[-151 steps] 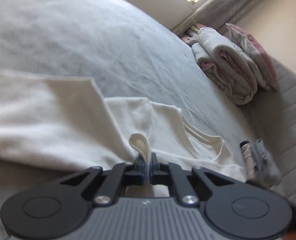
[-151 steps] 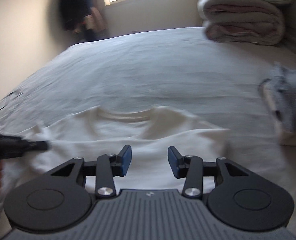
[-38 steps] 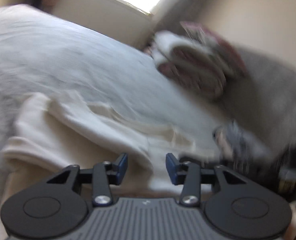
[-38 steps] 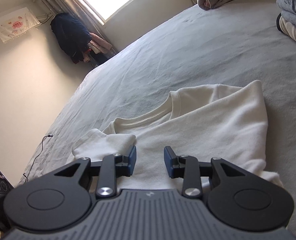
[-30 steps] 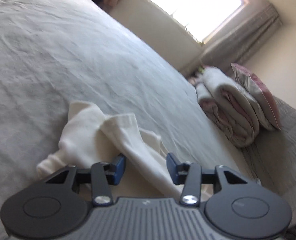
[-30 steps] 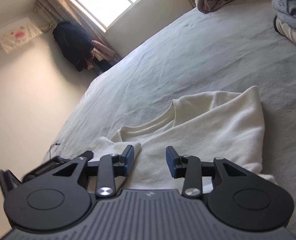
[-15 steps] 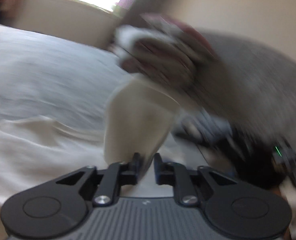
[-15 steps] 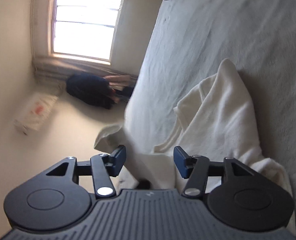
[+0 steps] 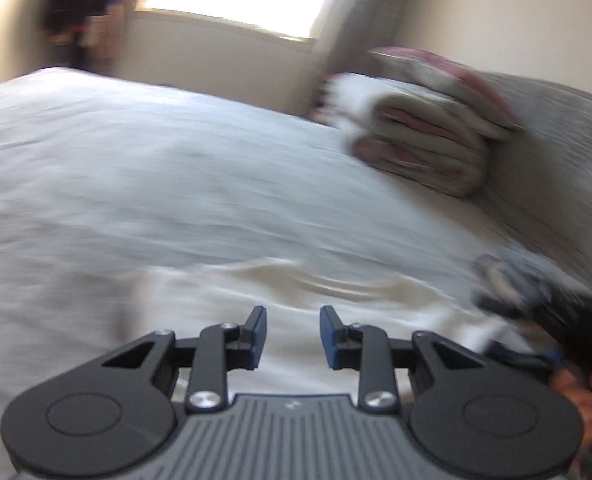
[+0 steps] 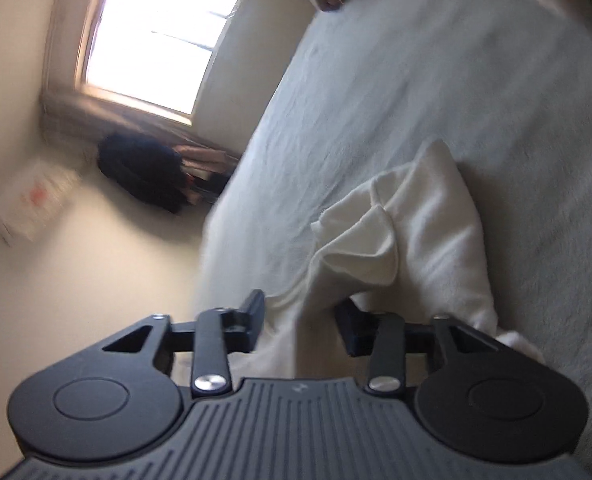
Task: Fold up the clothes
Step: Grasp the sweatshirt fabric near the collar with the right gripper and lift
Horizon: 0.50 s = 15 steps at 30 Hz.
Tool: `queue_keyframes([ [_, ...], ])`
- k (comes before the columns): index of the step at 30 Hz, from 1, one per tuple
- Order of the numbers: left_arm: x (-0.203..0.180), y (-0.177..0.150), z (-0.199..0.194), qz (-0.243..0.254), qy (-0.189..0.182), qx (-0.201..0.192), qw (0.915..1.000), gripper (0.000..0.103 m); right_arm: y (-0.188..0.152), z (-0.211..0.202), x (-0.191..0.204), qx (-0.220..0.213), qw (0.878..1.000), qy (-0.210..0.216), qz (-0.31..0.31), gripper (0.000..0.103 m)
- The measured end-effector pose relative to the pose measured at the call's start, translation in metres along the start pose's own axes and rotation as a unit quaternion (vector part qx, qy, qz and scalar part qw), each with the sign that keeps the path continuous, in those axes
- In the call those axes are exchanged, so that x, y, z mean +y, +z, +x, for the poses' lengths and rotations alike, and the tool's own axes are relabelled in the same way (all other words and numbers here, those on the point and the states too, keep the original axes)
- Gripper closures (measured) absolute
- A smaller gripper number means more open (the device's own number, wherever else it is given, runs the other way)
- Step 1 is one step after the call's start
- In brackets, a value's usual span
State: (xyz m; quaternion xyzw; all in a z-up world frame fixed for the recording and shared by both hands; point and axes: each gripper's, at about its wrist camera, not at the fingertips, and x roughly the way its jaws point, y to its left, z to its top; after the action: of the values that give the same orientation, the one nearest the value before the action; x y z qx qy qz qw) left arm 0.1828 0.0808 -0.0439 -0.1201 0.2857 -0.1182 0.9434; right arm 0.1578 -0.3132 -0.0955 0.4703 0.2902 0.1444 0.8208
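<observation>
A cream-white top (image 9: 296,292) lies spread on the pale grey bed (image 9: 176,184), just ahead of my left gripper (image 9: 293,336). That gripper is open and nothing sits between its blue pads; the view is blurred by motion. In the right wrist view, which is rolled sideways, the same top (image 10: 424,240) is bunched into folds. My right gripper (image 10: 302,324) is open, and a raised fold of the cloth stands between its spread fingers and hides the right fingertip.
A stack of folded pink-grey quilts (image 9: 420,152) rests at the bed's far right by the padded headboard (image 9: 556,168). Folded grey clothes (image 9: 508,276) and a person's hand (image 9: 584,400) are at the right. A window (image 10: 156,48) and dark hanging clothes (image 10: 144,172) lie beyond the bed.
My left gripper held a raised fold of the white top half a second ago; now it is open and the cloth lies flat. The right gripper stays open with cloth bunched between its fingers.
</observation>
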Motion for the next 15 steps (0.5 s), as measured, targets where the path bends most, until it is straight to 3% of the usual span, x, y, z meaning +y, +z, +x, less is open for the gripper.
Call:
queue_keyframes([
  [2, 0.021, 0.005, 0.004, -0.032, 0.039, 0.004, 0.9987, 0.076, -0.013, 0.008, 0.018, -0.009, 0.996, -0.039, -0.076, 0.085],
  [4, 0.043, 0.008, 0.013, -0.077, 0.056, 0.022, 0.9952, 0.076, -0.024, 0.012, 0.036, -0.020, 0.990, -0.052, -0.130, 0.091],
  [8, 0.076, 0.006, 0.036, -0.180, -0.010, 0.056, 0.9820, 0.057, -0.027, 0.000, 0.052, -0.055, 0.981, -0.036, -0.180, 0.096],
  [15, 0.092, 0.005, 0.056, -0.269, -0.055, 0.042, 0.9606, 0.060, -0.011, -0.026, 0.050, -0.111, 0.972, -0.026, -0.206, 0.096],
])
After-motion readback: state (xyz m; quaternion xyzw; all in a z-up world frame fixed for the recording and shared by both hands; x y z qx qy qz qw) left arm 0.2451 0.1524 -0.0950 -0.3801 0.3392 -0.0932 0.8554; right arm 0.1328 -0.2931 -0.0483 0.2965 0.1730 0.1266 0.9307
